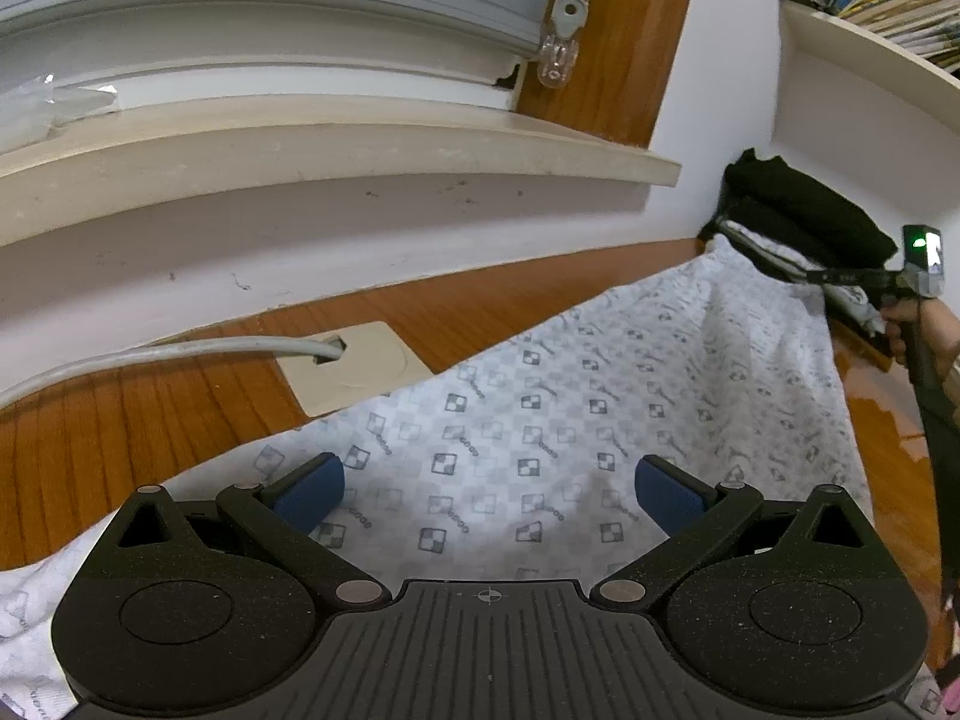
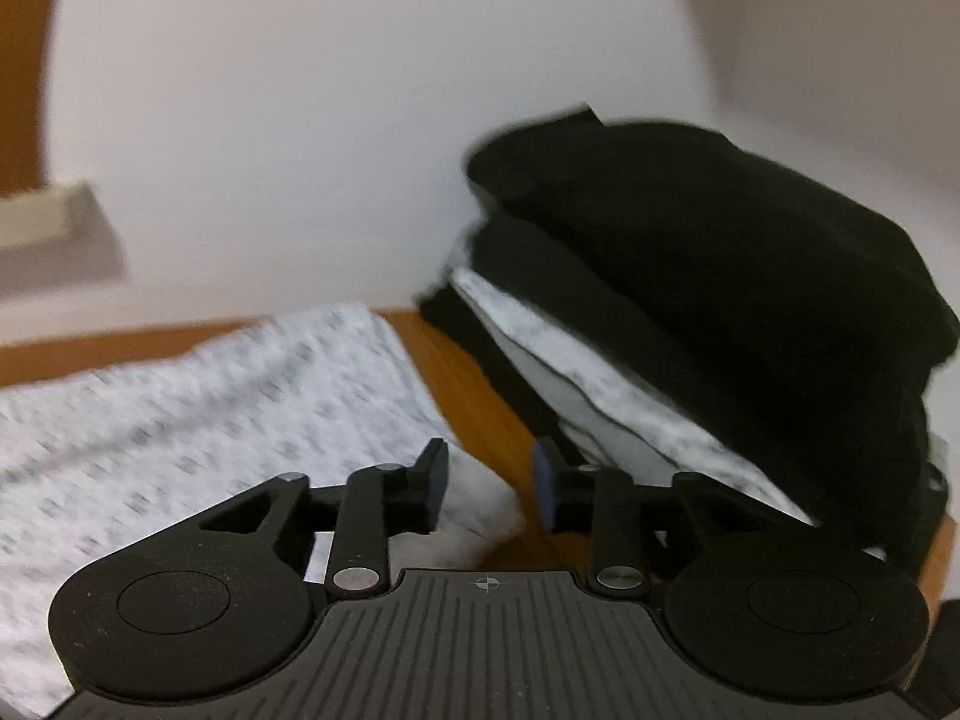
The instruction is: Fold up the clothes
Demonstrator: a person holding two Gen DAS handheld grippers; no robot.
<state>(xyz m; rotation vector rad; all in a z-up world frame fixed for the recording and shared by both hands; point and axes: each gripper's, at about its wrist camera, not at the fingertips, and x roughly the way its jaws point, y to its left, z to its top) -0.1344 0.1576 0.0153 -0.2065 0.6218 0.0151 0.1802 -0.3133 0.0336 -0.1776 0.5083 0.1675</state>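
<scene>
A white cloth (image 1: pixel 540 420) printed with small grey checked squares lies spread on the wooden tabletop (image 1: pixel 150 396). My left gripper (image 1: pixel 489 489) hovers over its near part, blue pads wide apart, open with nothing between them. In the right wrist view the cloth (image 2: pixel 210 396) is blurred, and its near right corner lies just under my right gripper (image 2: pixel 491 483). That gripper's jaws stand apart and open, with no fabric pinched. A hand (image 1: pixel 912 330) holds the right gripper (image 1: pixel 840 279) at the cloth's far right edge.
A stack of folded clothes (image 2: pixel 690 276), black on top with patterned white below, sits against the wall (image 2: pixel 330 120) at the right. A window sill (image 1: pixel 300 150), a grey cable (image 1: pixel 180 354) entering a beige plate (image 1: pixel 354 366), and a bookshelf (image 1: pixel 870 18) border the table.
</scene>
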